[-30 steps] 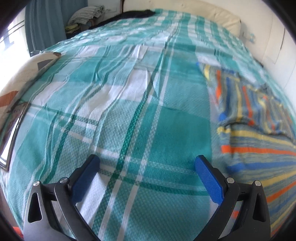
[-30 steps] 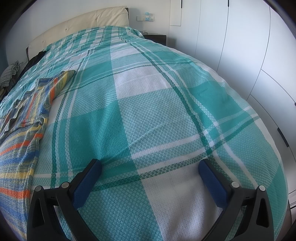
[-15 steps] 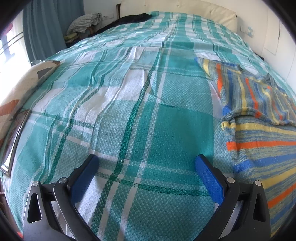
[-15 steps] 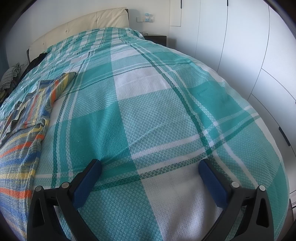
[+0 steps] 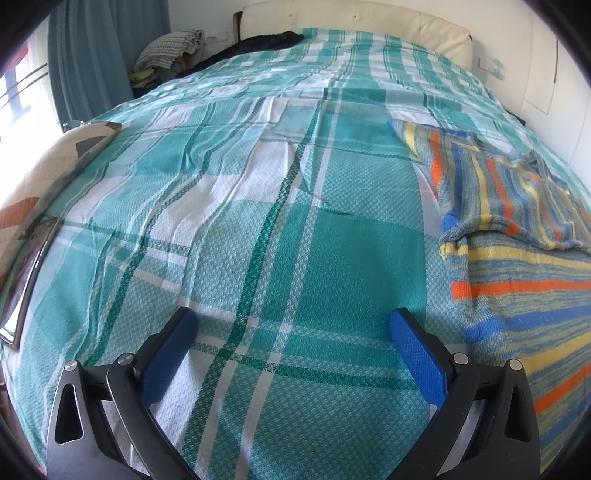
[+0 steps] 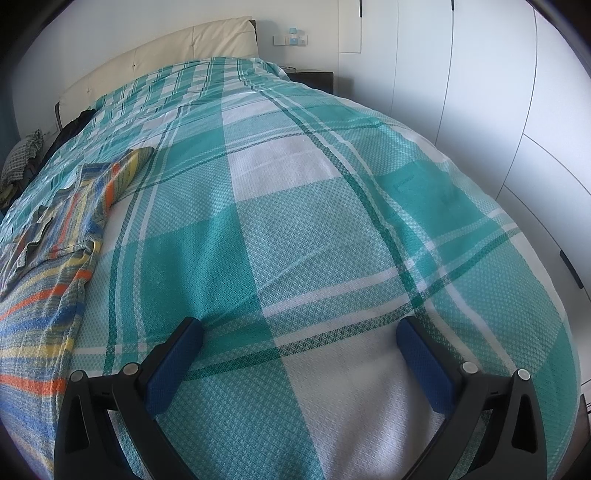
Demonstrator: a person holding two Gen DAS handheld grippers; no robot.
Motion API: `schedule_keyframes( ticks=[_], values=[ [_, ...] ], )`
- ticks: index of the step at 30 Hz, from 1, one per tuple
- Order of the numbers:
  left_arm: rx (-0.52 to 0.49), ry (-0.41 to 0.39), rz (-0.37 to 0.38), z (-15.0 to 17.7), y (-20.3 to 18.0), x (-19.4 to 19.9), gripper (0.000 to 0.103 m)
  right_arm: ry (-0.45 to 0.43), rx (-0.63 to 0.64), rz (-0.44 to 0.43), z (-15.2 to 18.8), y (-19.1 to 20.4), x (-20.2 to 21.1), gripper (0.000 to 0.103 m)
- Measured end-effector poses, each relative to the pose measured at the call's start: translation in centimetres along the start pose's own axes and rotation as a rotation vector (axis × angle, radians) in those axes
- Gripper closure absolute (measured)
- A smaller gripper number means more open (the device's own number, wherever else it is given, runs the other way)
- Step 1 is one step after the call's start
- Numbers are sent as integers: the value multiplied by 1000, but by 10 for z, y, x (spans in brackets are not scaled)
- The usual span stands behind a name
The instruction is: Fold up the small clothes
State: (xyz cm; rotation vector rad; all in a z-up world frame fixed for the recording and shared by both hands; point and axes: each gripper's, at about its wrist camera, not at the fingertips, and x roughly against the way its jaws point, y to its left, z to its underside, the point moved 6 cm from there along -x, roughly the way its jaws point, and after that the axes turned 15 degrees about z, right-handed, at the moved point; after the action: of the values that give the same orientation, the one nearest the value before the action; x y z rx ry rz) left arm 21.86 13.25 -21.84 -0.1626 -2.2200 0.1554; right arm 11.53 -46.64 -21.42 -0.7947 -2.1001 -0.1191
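The left gripper [image 5: 291,332] hangs just above the bed, its two blue-padded fingers [image 5: 168,354] spread wide with nothing between them but the teal-and-white plaid bedspread [image 5: 258,206]. The right gripper [image 6: 301,345] is in the same condition: jaws wide apart, empty, poised over a white and teal patch of the bedspread [image 6: 295,206] near the foot edge of the bed.

The striped knit garment [image 5: 517,258] lies flat on the bedspread between the two grippers. In the left wrist view it fills the right side of the frame, starting just beside the right finger. Its stripes run blue, orange and yellow over a grey-blue ground. One sleeve or upper part is folded across the body, with a corner pointing toward the headboard [image 5: 369,18]. In the right wrist view the same striped knit garment [image 6: 48,258] sits along the left side, near the left finger but not touching it. Neither gripper touches the cloth.

At the left edge of the bed a patterned pillow [image 5: 40,173] in cream, grey and rust rests beside a dark framed object [image 5: 26,284] lying flat. Near the head corner, dark clothing [image 5: 258,42] is draped on the bed, and folded towels [image 5: 170,48] sit beside a blue curtain [image 5: 99,48]. White wardrobe doors [image 6: 498,92] stand along the right edge of the bed.
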Motion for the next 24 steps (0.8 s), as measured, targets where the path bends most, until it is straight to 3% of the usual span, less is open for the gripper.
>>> schedule_keyframes(
  ticks=[8,11,13,15,18,20,22,24],
  values=[
    [21,9,46,4,3,4,0,1,4,4,0,0,0,0],
    [61,89,138,13,6,20,1,13,16,10,0,0,1,0],
    [130,119,225,23,6,43,1,71,76,-13,-5,1,3,0],
    [220,154,360,36,-2,72,1,142,165,-83,-7,0,16,1],
    [214,306,490,71,-33,97,2,226,248,-229,7,-4,64,1],
    [166,409,505,97,-56,103,2,318,304,-329,30,-2,94,1],
    [115,500,485,125,-78,102,4,478,355,-462,75,5,127,1],
    [65,548,430,143,-90,98,6,567,403,-483,112,11,140,6]
  ],
)
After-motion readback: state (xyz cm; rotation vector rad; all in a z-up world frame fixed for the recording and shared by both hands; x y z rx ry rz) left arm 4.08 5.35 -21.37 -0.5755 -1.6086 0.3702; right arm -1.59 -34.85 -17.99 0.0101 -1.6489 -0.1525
